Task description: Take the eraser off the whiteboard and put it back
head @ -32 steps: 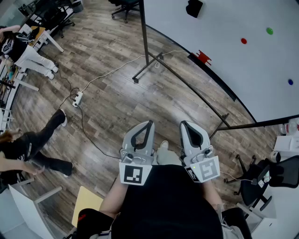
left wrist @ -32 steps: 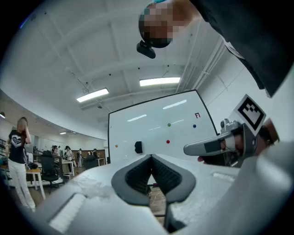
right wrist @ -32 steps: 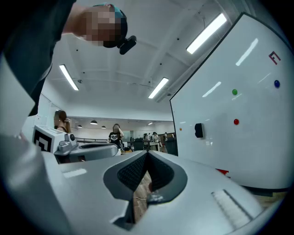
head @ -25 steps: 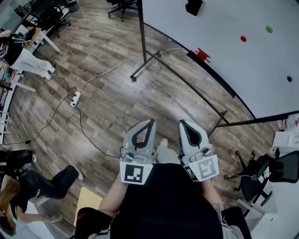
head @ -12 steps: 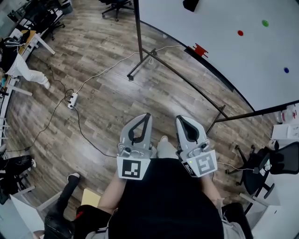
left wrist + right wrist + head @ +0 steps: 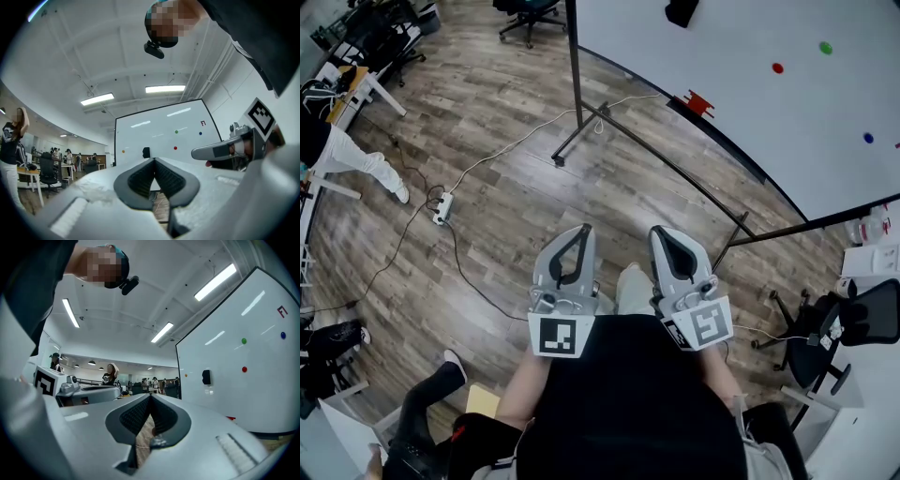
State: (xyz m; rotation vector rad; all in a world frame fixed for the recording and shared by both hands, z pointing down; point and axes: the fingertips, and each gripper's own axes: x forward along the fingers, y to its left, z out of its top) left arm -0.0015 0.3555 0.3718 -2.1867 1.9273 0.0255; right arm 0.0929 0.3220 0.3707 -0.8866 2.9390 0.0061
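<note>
**Head view:** L gripper (image 6: 583, 230) & R gripper (image 6: 658, 232), both grey plastic two-jaw tools w/ marker cubes, are held side by side in front of the person's black top, over the brown wood-plank floor (image 6: 516, 178). Each pair of jaws meets at the tips w/ nothing between. The big white whiteboard (image 6: 750, 103) on its black metal stand is ahead to the right, well apart from both grippers. The small black block eraser (image 6: 682, 11) sits on the board face at the frame's top edge, partly cut off. Also on the board: a round red magnet (image 6: 777, 67), a green magnet (image 6: 825, 47) & a blue magnet (image 6: 867, 137). A small red object (image 6: 698, 101) sits at the board's bottom rail, poss. a clip, too small to tell. A white power strip (image 6: 442, 208) lies on the floor at left.

**L gripper view:** ribbed dark pads are pressed together, empty. The eraser is on the board, far beyond the tips. The R gripper shows at the right edge.

**R gripper view:** pads are closed tip to tip, nothing gripped. The eraser is on the board to the right of the jaws, left of the red magnet.
</note>
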